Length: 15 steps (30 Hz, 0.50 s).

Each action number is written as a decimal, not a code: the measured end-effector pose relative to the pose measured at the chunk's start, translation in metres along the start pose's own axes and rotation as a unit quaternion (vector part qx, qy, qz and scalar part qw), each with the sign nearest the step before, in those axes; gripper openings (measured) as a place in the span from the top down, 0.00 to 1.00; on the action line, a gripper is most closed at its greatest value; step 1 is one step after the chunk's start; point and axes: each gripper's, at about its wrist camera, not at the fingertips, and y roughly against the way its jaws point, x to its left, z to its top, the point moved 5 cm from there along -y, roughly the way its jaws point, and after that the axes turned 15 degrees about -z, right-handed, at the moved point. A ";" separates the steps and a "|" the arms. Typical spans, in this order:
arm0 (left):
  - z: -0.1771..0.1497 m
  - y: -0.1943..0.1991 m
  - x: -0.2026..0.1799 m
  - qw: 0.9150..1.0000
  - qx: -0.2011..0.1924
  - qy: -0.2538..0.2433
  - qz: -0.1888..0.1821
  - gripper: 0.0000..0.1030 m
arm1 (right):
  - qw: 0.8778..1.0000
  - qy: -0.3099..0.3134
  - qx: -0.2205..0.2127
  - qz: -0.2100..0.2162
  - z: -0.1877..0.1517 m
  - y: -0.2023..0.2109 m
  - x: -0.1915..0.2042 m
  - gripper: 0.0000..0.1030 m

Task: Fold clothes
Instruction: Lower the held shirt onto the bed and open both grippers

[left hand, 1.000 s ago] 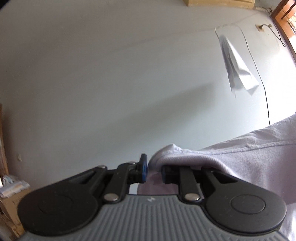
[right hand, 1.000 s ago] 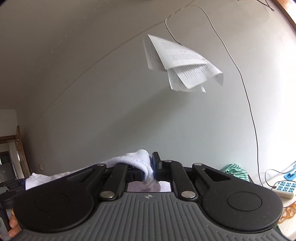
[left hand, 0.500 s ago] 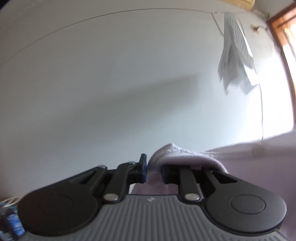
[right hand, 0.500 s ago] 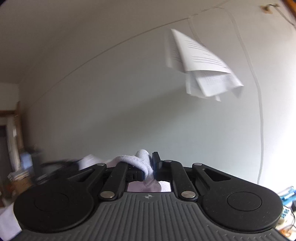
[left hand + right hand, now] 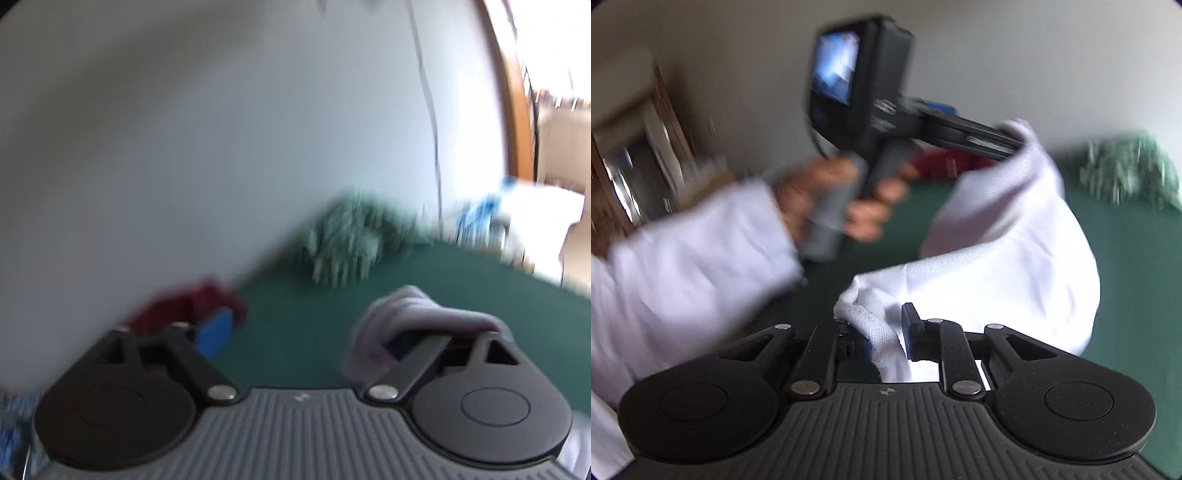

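A white garment (image 5: 1015,258) hangs above the green table (image 5: 1137,266). My right gripper (image 5: 886,339) is shut on a bunched edge of it. In the right wrist view the left gripper (image 5: 1004,144) is held up by a hand (image 5: 827,199), and the garment's other end drapes from its tip. In the left wrist view my left gripper (image 5: 306,332) stands wide open, with the white garment (image 5: 406,314) draped over its right finger only. The blue pad of the left finger (image 5: 218,332) is bare. Both views are motion-blurred.
A green-and-white striped cloth (image 5: 347,240) lies at the table's far side by the wall, and a dark red cloth (image 5: 192,306) lies left of it. White and blue items (image 5: 517,218) sit at the far right. A white sleeve (image 5: 683,258) fills the right wrist view's left side.
Both cameras swung down from the wall to the table. My left gripper opened, and the garment now only hangs over its right finger. The right gripper kept its hold.
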 end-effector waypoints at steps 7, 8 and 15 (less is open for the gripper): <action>-0.137 0.031 0.023 0.983 0.148 0.090 0.056 0.14 | 0.996 -0.040 0.047 0.057 -0.018 0.016 -0.072 0.47; -0.145 0.040 0.019 0.982 0.148 0.097 0.060 0.11 | 0.993 -0.078 0.032 0.087 -0.009 0.024 -0.085 0.41; -0.152 0.091 0.016 0.974 0.132 0.160 0.087 0.07 | 0.995 -0.090 -0.038 0.002 0.072 -0.022 -0.090 0.28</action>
